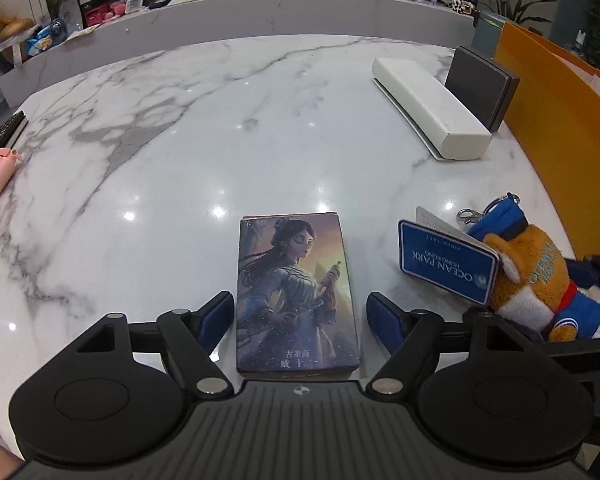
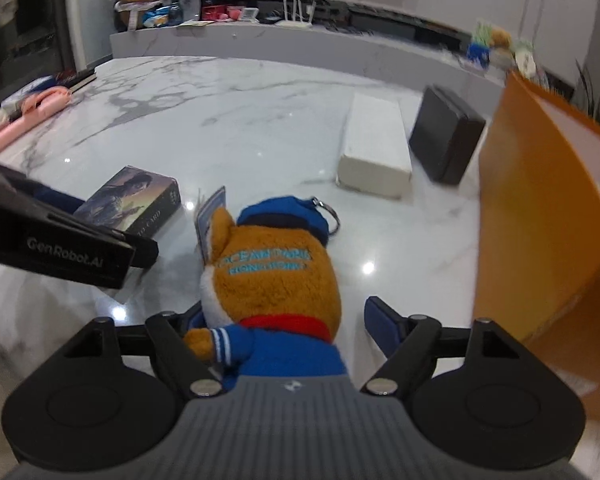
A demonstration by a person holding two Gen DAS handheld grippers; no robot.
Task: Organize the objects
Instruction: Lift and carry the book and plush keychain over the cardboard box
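My left tongs (image 1: pixel 300 316) stand spread around the card box (image 1: pixel 296 296), which lies flat on the marble table (image 1: pixel 220 128), neither pad pressing it. My right tongs (image 2: pixel 278 320) are spread too, the plush toy (image 2: pixel 272 280) lying between them beside the orange bag (image 2: pixel 540 220).

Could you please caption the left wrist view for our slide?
Open left gripper straddling an illustrated card box on the marble table, plush toy alongside.
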